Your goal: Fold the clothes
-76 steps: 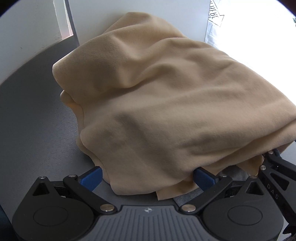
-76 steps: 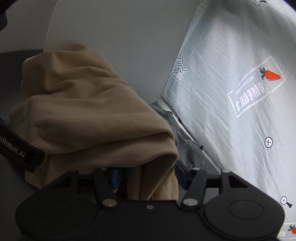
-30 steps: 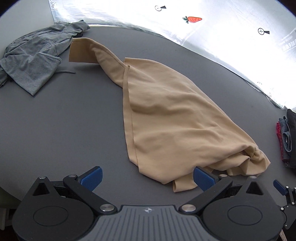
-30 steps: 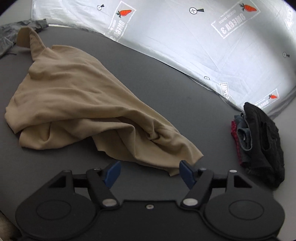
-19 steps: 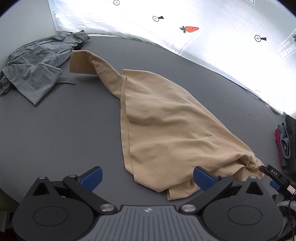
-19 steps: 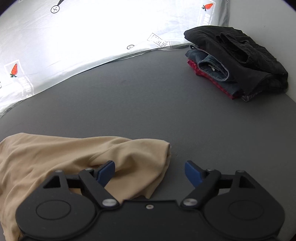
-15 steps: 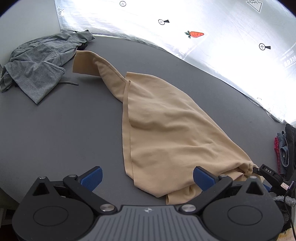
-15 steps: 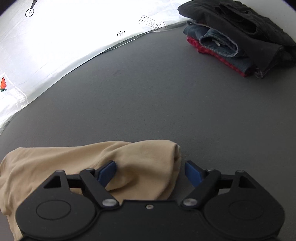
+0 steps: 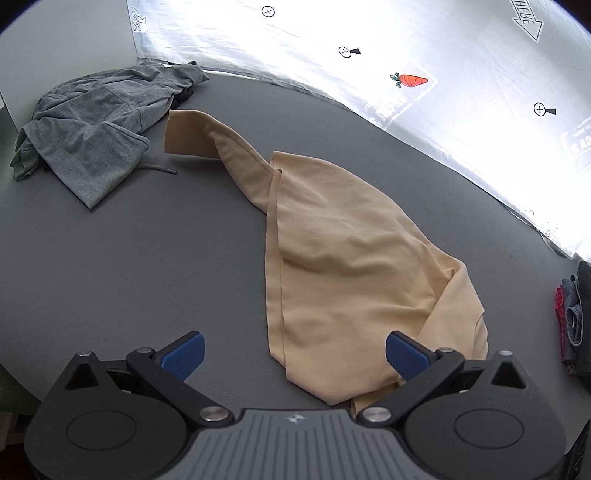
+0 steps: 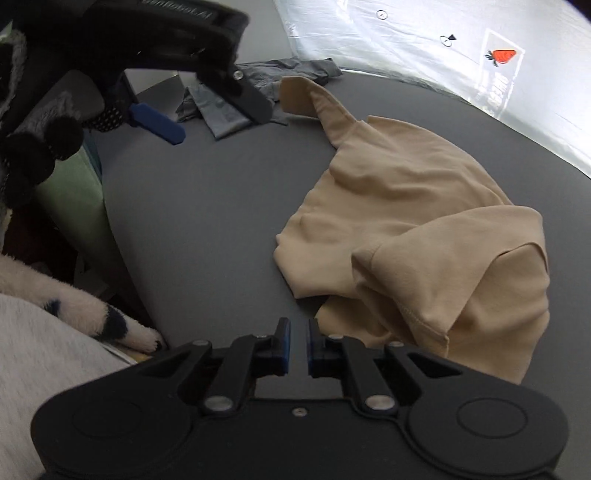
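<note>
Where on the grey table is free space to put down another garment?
Bare table lies left of the tan shirt, below the grey garment; another strip runs between shirt and silver sheet. The right edge holds the folded stack.

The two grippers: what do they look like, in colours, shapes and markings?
The left gripper has a ribbed grey body with a small logo, black linkage arms, silver pivot screws and blue finger pads. The right gripper is all black, also with silver screws and blue pads.
</note>
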